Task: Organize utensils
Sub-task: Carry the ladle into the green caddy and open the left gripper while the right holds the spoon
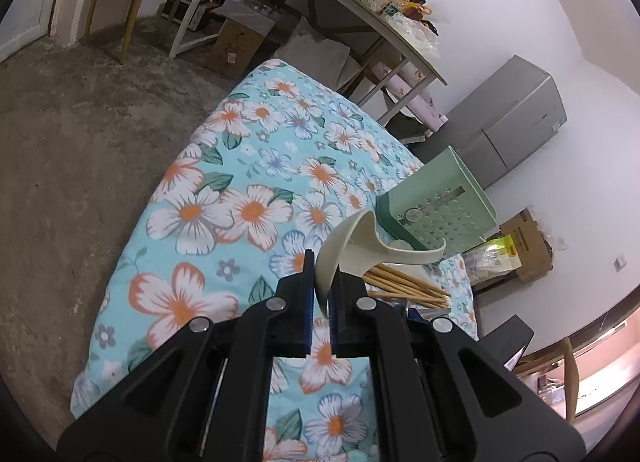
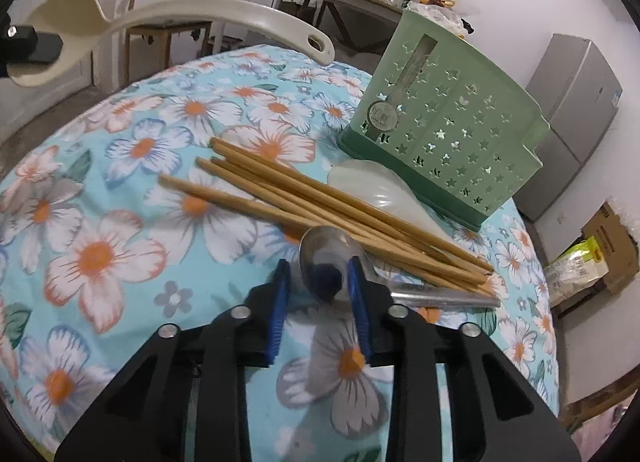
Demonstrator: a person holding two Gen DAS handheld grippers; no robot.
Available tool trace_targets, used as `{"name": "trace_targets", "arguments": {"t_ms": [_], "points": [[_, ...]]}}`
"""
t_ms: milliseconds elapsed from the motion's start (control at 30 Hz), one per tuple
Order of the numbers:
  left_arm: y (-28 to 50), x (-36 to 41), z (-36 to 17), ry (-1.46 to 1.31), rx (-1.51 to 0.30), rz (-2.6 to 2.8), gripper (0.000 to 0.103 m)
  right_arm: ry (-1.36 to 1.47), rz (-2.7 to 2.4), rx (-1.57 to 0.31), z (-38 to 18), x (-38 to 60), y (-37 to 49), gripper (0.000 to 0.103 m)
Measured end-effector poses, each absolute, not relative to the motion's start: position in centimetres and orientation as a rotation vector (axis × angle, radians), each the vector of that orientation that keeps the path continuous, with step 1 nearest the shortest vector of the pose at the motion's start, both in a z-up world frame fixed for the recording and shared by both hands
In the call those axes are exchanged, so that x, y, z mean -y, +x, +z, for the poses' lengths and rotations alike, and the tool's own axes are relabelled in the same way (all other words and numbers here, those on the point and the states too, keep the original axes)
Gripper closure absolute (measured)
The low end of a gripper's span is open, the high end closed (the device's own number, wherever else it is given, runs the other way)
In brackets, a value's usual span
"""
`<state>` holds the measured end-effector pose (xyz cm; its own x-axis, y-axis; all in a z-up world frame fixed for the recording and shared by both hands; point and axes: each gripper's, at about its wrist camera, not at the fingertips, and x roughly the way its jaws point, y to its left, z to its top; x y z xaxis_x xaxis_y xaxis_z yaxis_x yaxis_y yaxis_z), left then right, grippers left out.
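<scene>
We see a floral quilt (image 2: 120, 246) over concrete floor (image 1: 80, 134); left claw (image 1: 322, 262) clamps a cream ladle (image 1: 352, 238); right claw (image 2: 320, 274) stands apart around a steel spoon (image 2: 332, 250).

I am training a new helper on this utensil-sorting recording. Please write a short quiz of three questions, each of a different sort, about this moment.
1. True or false: the left gripper is shut on the cream ladle.
2. Multiple choice: what lies between the fingers of the right gripper? A) the chopsticks B) the bowl of the metal spoon C) the green holder
3. Fill in: the utensils lie on a ____ quilt.

Key: 1 true; 2 B; 3 floral.
</scene>
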<state>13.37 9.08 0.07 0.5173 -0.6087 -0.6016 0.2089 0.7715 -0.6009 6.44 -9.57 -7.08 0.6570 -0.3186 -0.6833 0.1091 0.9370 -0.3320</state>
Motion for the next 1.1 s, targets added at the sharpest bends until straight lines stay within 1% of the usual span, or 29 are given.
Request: {"name": "trace_targets", "arguments": {"t_ms": [33,100,300,500,833,1100], "points": [[13.6,-9.0,0.1,-0.492,-0.906,-0.513,0.099,-0.279,-0.256,-0.824,-7.2,9.6,6.7,0.086],[13.8,-8.9,0.3,-0.484,-0.904,-0.511,0.099,-0.272,-0.267,-0.824,-7.2,9.8,6.9,0.089],[13.9,-8.2,1.8,-0.434,-0.847,-0.506,0.099,-0.249,-0.264,-0.808,-5.8,10.5,5.9,0.092],[13.2,-7.1,4.3,-0.391,-0.769,-0.546,0.099,-0.161,-0.244,-0.755,-2.6,12.0,3.6,0.095],[12.9,-2.9,10.1,-0.23,-0.584,-0.588,0.099,0.095,-0.206,-0.636,3.5,16.9,0.3,0.099],[13.8,2.1,14.0,-0.005,-0.447,-0.574,0.099,0.205,-0.198,-0.597,4.8,19.9,-0.3,0.099]]}}
